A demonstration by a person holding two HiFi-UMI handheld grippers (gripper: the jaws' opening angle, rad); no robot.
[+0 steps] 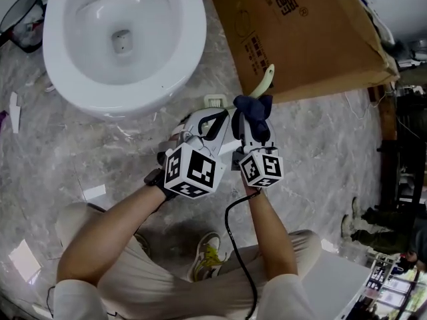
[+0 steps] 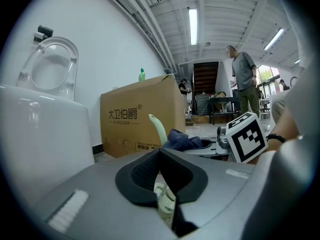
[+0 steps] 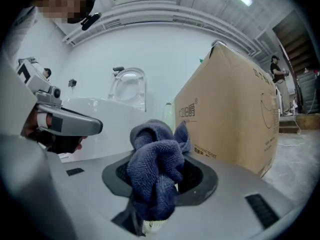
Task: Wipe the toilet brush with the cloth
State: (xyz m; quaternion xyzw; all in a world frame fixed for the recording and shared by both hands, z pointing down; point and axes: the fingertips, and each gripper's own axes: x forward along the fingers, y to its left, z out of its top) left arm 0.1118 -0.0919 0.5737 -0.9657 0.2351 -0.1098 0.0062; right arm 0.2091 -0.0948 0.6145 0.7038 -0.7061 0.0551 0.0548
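- The person's forearms (image 1: 133,229) fill the lower middle of the head view. They reach up to the two grippers, which sit side by side at the centre of the frame.
- The left gripper (image 1: 217,115) has its jaws clamped on the brush (image 1: 267,79). In its own view a pale green piece of the brush (image 2: 164,200) is pinched between the dark pads.
- The right gripper (image 1: 252,122) is closed on the cloth (image 1: 253,109), a dark blue bunch.
- In the right gripper view the cloth (image 3: 155,176) spills over the jaws. A pale bit of brush shows just under it, and the handle tip (image 3: 168,115) shows behind it.
- In the head view the brush's curved tip pokes out past the cloth, up and to the right, against the box (image 1: 300,32).
- From the left gripper view the cloth (image 2: 182,140) sits just right of the upright handle (image 2: 159,129), touching it.
- A black cable (image 1: 233,232) trails down from the grippers, and a shoe (image 1: 208,249) shows between the knees.
- The floor (image 1: 80,159) is grey marbled stone with scraps of white on it.
- A white toilet (image 1: 127,39) takes the upper left, with a dark bin (image 1: 23,19) at the far left edge.
- The room is a white hall with strip lights. A green bottle (image 2: 142,75) stands on the box, and stairs (image 2: 206,79) and a standing person (image 2: 245,79) are at the right.
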